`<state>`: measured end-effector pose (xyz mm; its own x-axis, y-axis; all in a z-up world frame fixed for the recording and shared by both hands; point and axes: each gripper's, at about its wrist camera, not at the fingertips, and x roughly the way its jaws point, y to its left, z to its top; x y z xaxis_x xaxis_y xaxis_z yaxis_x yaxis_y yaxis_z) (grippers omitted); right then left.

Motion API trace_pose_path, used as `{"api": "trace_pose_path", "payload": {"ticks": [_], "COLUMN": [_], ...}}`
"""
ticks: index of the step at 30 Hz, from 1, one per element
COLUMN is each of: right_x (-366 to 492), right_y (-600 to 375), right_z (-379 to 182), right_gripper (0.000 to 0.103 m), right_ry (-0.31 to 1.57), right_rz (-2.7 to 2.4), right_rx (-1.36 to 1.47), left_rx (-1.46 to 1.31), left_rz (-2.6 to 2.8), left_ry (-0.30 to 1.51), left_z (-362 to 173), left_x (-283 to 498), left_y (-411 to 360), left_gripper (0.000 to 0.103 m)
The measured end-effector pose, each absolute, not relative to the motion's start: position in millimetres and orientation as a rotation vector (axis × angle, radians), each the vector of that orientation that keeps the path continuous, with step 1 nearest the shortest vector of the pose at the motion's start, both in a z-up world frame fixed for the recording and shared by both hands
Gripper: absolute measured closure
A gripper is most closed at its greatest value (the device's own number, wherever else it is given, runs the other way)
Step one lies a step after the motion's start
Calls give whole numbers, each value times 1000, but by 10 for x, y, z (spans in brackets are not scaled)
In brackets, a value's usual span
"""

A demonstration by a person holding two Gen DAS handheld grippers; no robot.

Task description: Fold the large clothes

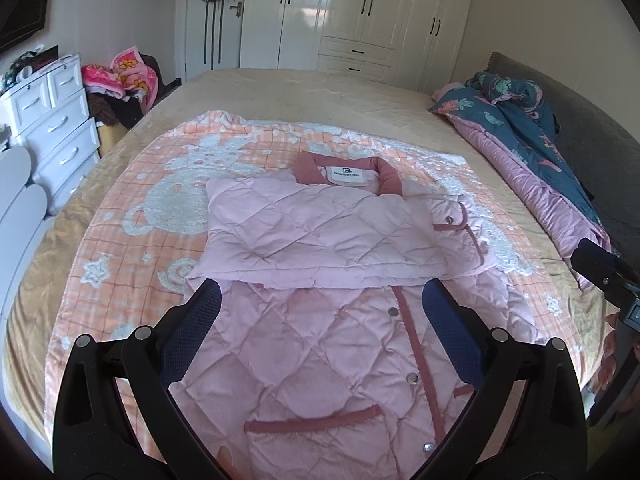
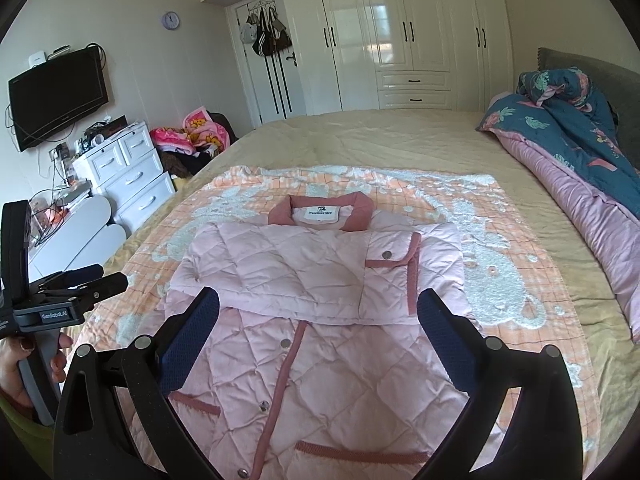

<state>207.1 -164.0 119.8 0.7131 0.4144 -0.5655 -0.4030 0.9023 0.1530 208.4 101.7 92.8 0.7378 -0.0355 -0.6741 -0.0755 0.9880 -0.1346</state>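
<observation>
A pink quilted jacket with darker pink trim lies flat on an orange-and-white blanket on the bed, collar far from me; it also shows in the right wrist view. Both sleeves are folded across the chest. My left gripper is open and empty, hovering above the jacket's lower half. My right gripper is open and empty, also above the lower half. The right gripper shows at the right edge of the left wrist view; the left gripper shows at the left of the right wrist view.
The blanket covers a beige bed. A blue floral quilt is piled along the right by the headboard. A white drawer unit and a heap of clothes stand left of the bed. White wardrobes line the far wall.
</observation>
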Motion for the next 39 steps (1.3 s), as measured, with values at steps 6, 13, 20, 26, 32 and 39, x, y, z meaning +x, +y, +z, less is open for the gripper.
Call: {"api": "trace_pose_path", "payload": {"ticks": [6, 13, 20, 26, 32, 39], "right_x": [1919, 1734, 1587, 1479, 1424, 1353], "right_y": [-1740, -1827, -1911, -1987, -2044, -2116], "right_z": [1261, 1267, 1215, 1081, 895, 655], "right_gripper": [4, 4, 4, 4, 4, 4], "right_ry": [613, 609, 608, 626, 651, 688], "right_rz": [448, 448, 447, 444, 431, 434], "right_rx": [32, 23, 13, -5, -20, -31], "left_rx": [-145, -155, -166, -159, -161, -169], "left_rz": [15, 20, 38, 65, 89, 108], "left_ry": [718, 717, 725, 736, 757, 780], "left_z": [1017, 987, 883, 741, 566, 371], "left_x": [1897, 1711, 1545, 1403, 1284, 1156], "left_y": [953, 962, 999, 1032, 1074, 1127], "left_gripper": [8, 8, 8, 8, 8, 8]}}
